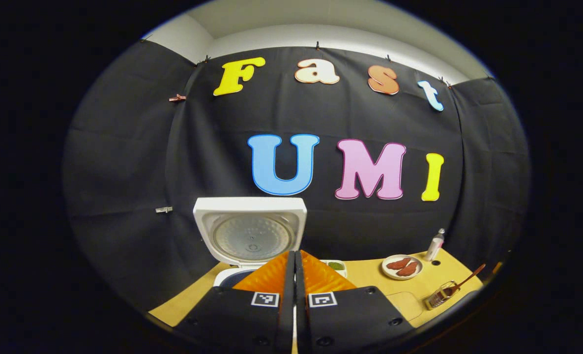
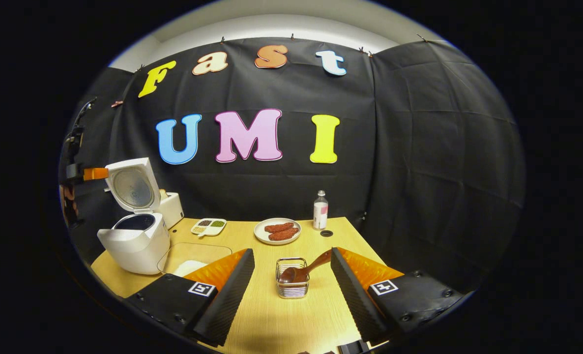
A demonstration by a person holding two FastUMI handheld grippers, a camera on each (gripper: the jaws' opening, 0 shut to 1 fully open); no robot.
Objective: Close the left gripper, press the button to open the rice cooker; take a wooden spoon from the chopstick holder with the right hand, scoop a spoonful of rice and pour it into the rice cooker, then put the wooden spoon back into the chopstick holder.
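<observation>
We see the rice cooker [image 2: 134,241] at the table's [image 2: 281,314] left, lid up; our left gripper [image 1: 295,268] has its jaws together, holding nothing; the wooden spoon [image 2: 305,269] leans in the chopstick holder [image 2: 292,278], midway between our right gripper's [image 2: 292,265] wide-apart fingers.

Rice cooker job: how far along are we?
Done: the rice cooker lid stands open, and the left gripper is shut. In hand: the right gripper is open, facing the chopstick holder, with the wooden spoon in it, ungrasped. Left: grab the spoon, scoop rice, pour, return it.
</observation>
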